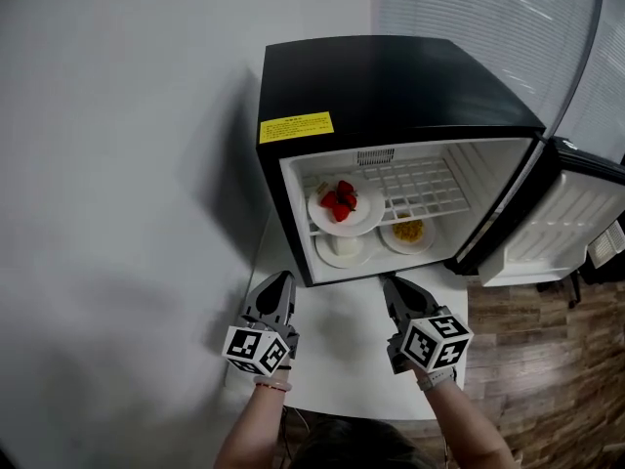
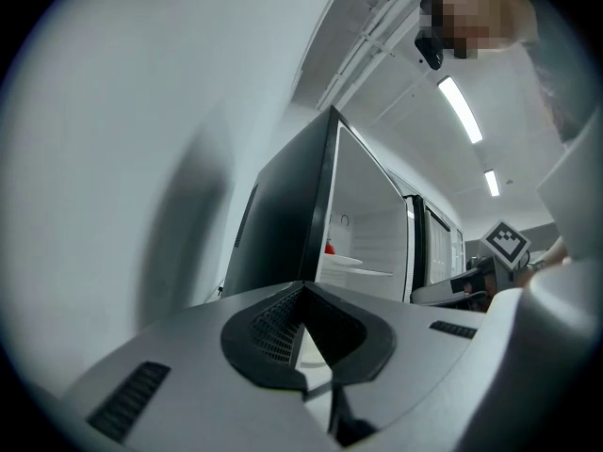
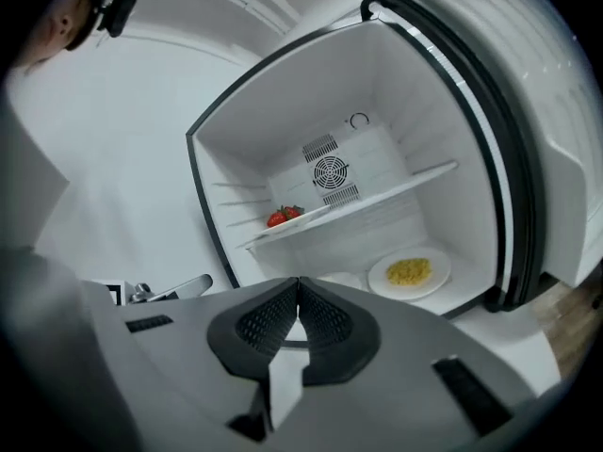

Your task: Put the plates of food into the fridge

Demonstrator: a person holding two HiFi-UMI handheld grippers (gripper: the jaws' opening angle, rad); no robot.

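Observation:
A black mini fridge stands open on a white table. On its wire shelf sits a white plate of strawberries. Below it, on the fridge floor, are a plate of yellow food and, to its left, a plate with something pale. My left gripper and right gripper hover side by side just in front of the fridge opening. Both are shut with nothing between their jaws.
The fridge door swings wide open to the right, over a wooden floor. A pale wall runs along the left of the table. The right half of the wire shelf is bare.

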